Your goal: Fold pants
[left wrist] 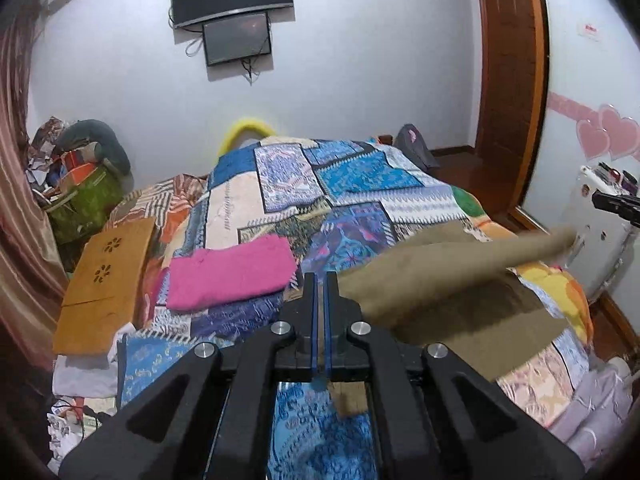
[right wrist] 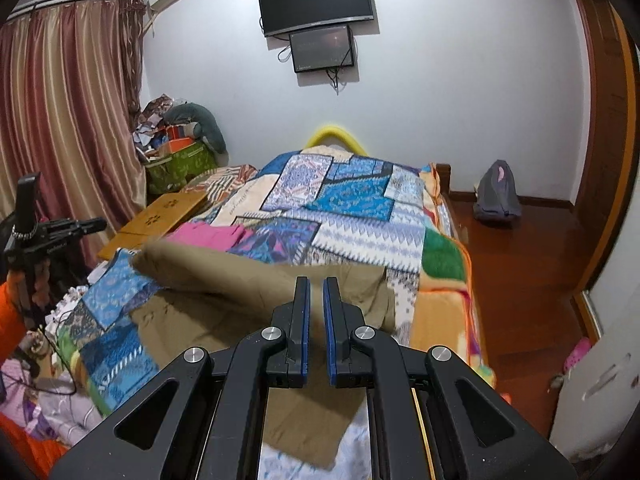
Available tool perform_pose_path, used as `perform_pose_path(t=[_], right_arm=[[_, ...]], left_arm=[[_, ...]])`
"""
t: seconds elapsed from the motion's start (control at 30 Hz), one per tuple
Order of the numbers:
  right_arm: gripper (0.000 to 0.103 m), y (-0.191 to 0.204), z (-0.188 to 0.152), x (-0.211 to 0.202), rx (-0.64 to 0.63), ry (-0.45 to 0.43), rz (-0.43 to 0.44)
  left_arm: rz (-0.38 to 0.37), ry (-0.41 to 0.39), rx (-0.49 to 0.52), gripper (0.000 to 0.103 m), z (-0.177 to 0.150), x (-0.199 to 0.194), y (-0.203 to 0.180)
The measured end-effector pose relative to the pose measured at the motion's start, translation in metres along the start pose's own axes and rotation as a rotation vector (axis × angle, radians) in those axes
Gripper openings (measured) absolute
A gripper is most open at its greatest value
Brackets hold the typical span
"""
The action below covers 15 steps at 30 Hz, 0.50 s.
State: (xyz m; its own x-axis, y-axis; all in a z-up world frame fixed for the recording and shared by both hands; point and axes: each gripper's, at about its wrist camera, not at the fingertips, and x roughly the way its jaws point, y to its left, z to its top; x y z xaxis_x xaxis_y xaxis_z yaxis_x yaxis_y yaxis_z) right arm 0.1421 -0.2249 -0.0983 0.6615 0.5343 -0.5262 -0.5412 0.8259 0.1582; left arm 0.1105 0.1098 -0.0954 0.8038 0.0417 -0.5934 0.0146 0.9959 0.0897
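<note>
The khaki pants [left wrist: 452, 296] lie on the near part of the patchwork bed cover [left wrist: 360, 184]. My left gripper [left wrist: 321, 280] is shut on an edge of the pants and holds a fold of them lifted off the bed, stretching to the right. In the right wrist view the pants [right wrist: 248, 300] spread under and ahead of my right gripper [right wrist: 316, 284]. Its jaws stand narrowly apart, with khaki cloth showing in the gap. The lifted fold is blurred at the left of that view.
A folded pink garment [left wrist: 232, 276] lies on the bed ahead of my left gripper. A wooden lap table [left wrist: 104, 280] sits at the bed's left edge. Boxes and bags [right wrist: 180, 152] pile up by the curtain. A backpack [right wrist: 498, 192] stands on the wooden floor.
</note>
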Motion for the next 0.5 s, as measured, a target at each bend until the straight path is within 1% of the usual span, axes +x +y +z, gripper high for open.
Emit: perform_pose_path(t=[0.1,0.17,0.23,0.3,0.4,0.47,0.5], right_arm=[[0.006,0.0,-0.013,0.002,0.002,0.033,-0.025],[0.006,0.0,-0.017,0.008,0.005,0.062,-0.037],[0.006,-0.001,-0.019,0.013,0.016,0.073,-0.037],[0.006,0.0,-0.02,0.018,0.033,0.076,-0.03],[0.007,0.005,-0.024,0.03,0.063,0.094,0.003],[0.012,0.011,-0.028,0.041,0.064,0.115,0.012],[0.02,0.013,-0.03,0.049,0.06,0.128,0.009]], left_arm=[[0.005,0.02,0.01,0.002,-0.008,0.001,-0.001],[-0.004,0.048,-0.012,0.002,-0.013,0.007,0.002],[-0.013,0.075,-0.032,0.002,-0.016,0.016,0.004],[-0.021,0.097,-0.034,0.002,-0.02,0.025,0.001],[-0.035,0.143,-0.034,0.002,-0.025,0.043,-0.004],[-0.06,0.177,-0.041,0.002,-0.03,0.056,-0.008],[-0.071,0.19,-0.047,0.002,-0.031,0.06,-0.01]])
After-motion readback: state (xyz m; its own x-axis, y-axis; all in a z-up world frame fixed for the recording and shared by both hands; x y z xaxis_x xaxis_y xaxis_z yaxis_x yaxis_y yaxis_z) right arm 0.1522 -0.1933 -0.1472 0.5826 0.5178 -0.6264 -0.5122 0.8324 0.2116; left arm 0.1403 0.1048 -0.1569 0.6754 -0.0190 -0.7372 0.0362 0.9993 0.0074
